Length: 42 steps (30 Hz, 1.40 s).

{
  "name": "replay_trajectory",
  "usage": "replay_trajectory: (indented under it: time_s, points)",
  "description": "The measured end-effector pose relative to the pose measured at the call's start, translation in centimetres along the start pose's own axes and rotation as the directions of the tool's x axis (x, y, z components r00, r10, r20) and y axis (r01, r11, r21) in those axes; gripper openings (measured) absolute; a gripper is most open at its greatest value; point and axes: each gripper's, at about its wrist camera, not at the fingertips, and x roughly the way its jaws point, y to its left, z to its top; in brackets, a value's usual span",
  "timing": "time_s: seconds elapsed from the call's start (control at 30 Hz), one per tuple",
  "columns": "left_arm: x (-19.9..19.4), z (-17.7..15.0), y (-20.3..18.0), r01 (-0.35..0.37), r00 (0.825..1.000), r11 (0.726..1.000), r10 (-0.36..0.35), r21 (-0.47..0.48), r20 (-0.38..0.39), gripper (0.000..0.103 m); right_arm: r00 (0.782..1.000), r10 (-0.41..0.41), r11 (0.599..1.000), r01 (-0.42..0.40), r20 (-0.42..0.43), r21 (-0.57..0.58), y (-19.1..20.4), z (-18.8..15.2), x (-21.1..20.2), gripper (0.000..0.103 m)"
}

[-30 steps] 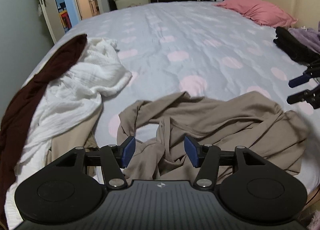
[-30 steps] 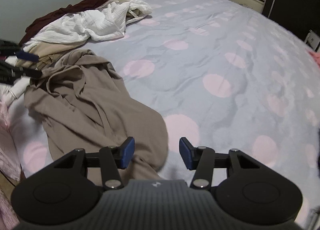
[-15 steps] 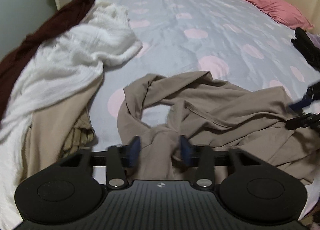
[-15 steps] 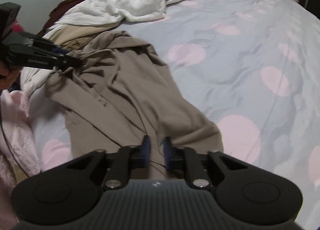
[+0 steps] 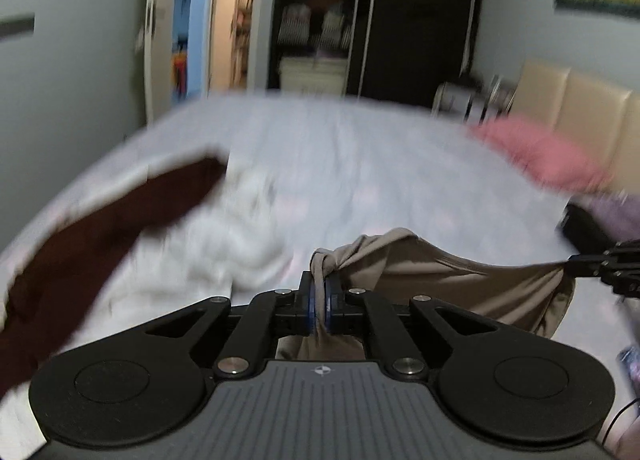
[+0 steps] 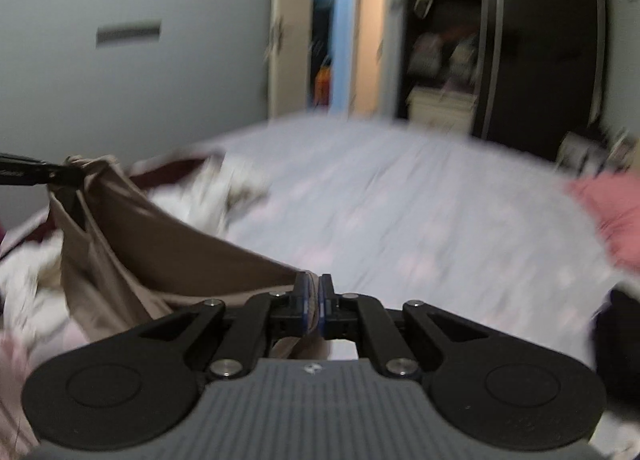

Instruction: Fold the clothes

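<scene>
Taupe garment (image 5: 460,280) hangs stretched between both grippers, sagging in the lower centre of each frame above the blurred bed (image 5: 360,164). Left gripper (image 5: 320,302) is clamped on a bunched edge; right gripper (image 6: 314,300) is pinched tight on another edge.
</scene>
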Motion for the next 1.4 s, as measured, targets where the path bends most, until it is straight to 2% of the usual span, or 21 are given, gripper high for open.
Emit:
replay_trajectory:
  time_s: [0.1,0.2,0.27,0.37,0.47,0.5,0.57,0.63,0.77,0.87,0.93,1.0,1.1,1.17,1.3,1.4]
  points:
    - [-3.4,3.5,-1.7,0.035,0.992,0.999,-0.038,0.028,0.119,0.003,0.990,-0.065,0.998,0.067,0.123,-0.015,-0.8,3.4,-4.6,0.005]
    - [-7.0,6.6,-3.7,0.065,0.968,0.996,-0.079,0.064,0.237,0.003,0.959,-0.130,0.989,0.142,0.250,-0.031,-1.1,6.8,-9.8,0.005]
    - [-9.6,8.6,-5.0,0.082,0.943,0.993,-0.106,0.088,0.316,0.003,0.929,-0.168,0.981,0.191,0.331,-0.038,-1.0,8.8,-13.1,0.005]
    - [-13.6,11.4,-6.8,0.101,0.894,0.987,-0.144,0.123,0.424,0.003,0.866,-0.212,0.965,0.258,0.453,-0.041,-0.7,11.5,-17.8,0.005]
    - [-16.9,13.4,-8.6,0.109,0.849,0.983,-0.170,0.150,0.501,0.003,0.820,-0.226,0.955,0.293,0.526,-0.046,-0.6,13.6,-21.4,0.005]
    - [-17.6,13.9,-9.1,0.109,0.840,0.981,-0.177,0.159,0.514,0.003,0.819,-0.222,0.955,0.291,0.529,-0.049,-0.6,14.1,-22.0,0.005]
    - [-18.9,14.7,-10.1,0.112,0.825,0.978,-0.190,0.176,0.533,0.003,0.832,-0.211,0.960,0.276,0.514,-0.053,-0.8,14.5,-22.7,0.005]
    - [-18.8,15.0,-11.0,0.124,0.840,0.973,-0.206,0.192,0.502,0.003,0.854,-0.205,0.964,0.262,0.478,-0.054,-1.2,14.0,-22.4,0.005]
    - [-15.3,13.6,-11.9,0.163,0.907,0.966,-0.227,0.199,0.355,0.003,0.918,-0.202,0.972,0.230,0.341,-0.043,-2.4,10.3,-19.0,0.005]
    - [-11.1,10.9,-11.6,0.187,0.950,0.964,-0.227,0.188,0.216,0.003,0.966,-0.186,0.981,0.191,0.177,-0.012,-3.4,5.7,-14.9,0.005]
    - [-8.0,8.4,-11.2,0.198,0.967,0.961,-0.224,0.193,0.122,0.003,0.982,-0.179,0.984,0.179,0.064,0.007,-3.8,2.2,-11.8,0.005]
    - [-5.0,5.6,-11.0,0.208,0.975,0.956,-0.220,0.205,0.037,0.003,0.983,-0.176,0.983,0.178,-0.043,0.042,-4.5,-1.3,-8.9,0.005]
    - [-0.8,1.4,-10.9,0.227,0.973,0.947,-0.212,0.228,-0.086,0.003,0.974,-0.138,0.981,0.160,-0.181,0.110,-5.7,-6.1,-5.2,0.005]
    - [1.4,-1.3,-10.6,0.251,0.963,0.937,-0.217,0.244,-0.159,0.003,0.959,-0.106,0.980,0.146,-0.263,0.135,-6.1,-9.1,-3.5,0.005]
    - [2.9,-6.5,-10.1,0.333,0.921,0.903,-0.250,0.271,-0.299,0.003,0.922,-0.064,0.981,0.129,-0.381,0.145,-5.5,-14.0,-2.7,0.006]
    - [2.5,-8.4,-10.3,0.387,0.892,0.872,-0.271,0.301,-0.362,0.004,0.903,-0.036,0.979,0.118,-0.429,0.165,-5.9,-15.7,-2.7,0.009]
